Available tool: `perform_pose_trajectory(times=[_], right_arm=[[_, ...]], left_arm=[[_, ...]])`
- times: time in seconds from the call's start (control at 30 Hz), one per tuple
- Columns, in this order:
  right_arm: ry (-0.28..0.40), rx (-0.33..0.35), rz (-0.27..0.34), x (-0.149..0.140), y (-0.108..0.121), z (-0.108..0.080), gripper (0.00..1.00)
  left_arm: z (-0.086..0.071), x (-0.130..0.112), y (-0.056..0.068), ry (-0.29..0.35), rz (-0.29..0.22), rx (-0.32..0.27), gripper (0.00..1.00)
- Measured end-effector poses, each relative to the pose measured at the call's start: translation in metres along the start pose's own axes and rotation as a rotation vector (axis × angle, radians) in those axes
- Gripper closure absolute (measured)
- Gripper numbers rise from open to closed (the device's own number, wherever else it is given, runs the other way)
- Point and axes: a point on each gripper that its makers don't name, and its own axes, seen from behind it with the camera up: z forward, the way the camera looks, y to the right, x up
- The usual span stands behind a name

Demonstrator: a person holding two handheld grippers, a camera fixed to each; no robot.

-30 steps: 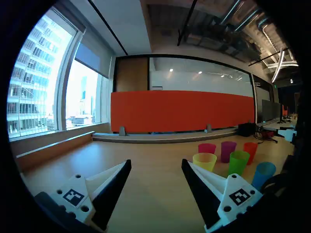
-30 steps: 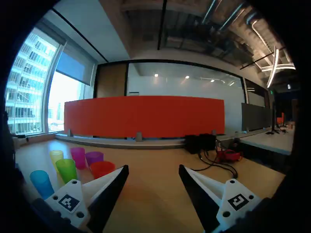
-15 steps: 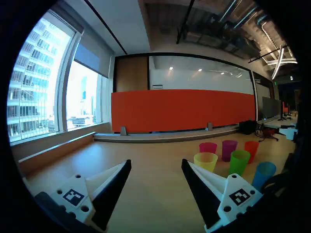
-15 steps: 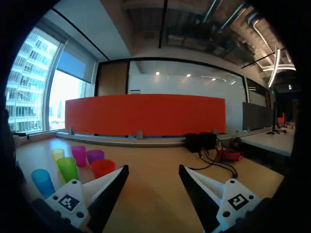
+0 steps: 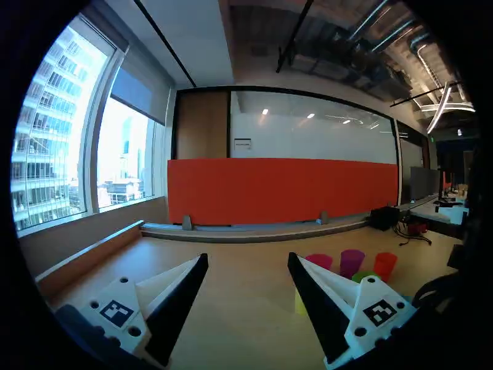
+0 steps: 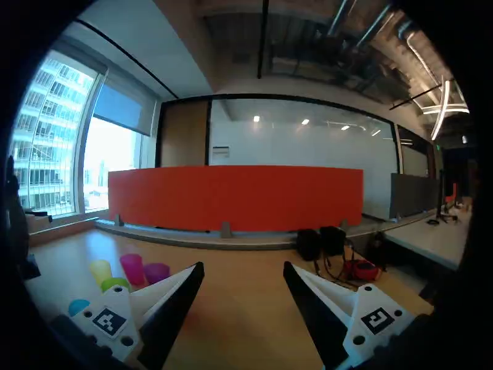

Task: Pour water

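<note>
Several coloured plastic cups stand grouped on the wooden table. In the left gripper view a pink cup (image 5: 318, 260), a purple cup (image 5: 352, 262) and an orange cup (image 5: 385, 265) show past the right finger, with a green cup (image 5: 362, 275) and a yellow cup (image 5: 298, 302) partly hidden behind it. My left gripper (image 5: 248, 262) is open and holds nothing. In the right gripper view a yellow cup (image 6: 100, 271), a pink cup (image 6: 132, 269), a purple cup (image 6: 156, 272), a green cup (image 6: 113, 284) and a blue cup (image 6: 77, 306) sit low left, partly behind the left finger. My right gripper (image 6: 243, 269) is open, nothing between its fingers.
An orange partition (image 5: 280, 190) runs along the table's far edge. Tall windows (image 5: 55, 148) line the left side. Black bags and cables (image 6: 333, 250) lie at the far right of the table, with another desk (image 6: 431, 234) beyond.
Both cameras have tilted upward or drawn back, so the cups sit lower in both views and are more hidden behind the fingers. Both grippers stay open.
</note>
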Motion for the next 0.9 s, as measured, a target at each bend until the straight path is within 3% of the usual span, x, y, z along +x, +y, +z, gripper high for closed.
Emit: perform_pose_trajectory(times=[0.57,0.9], right_arm=[[-0.008,0.098,-0.024,0.092,-0.023,0.006,0.0],[0.012,0.136,-0.021,0.134,-0.029,0.007,0.0]], left_arm=[[0.014,0.095,0.008,-0.008,0.028,-0.065,0.04],[0.02,0.133,0.013,-0.012,0.03,-0.124,0.04]])
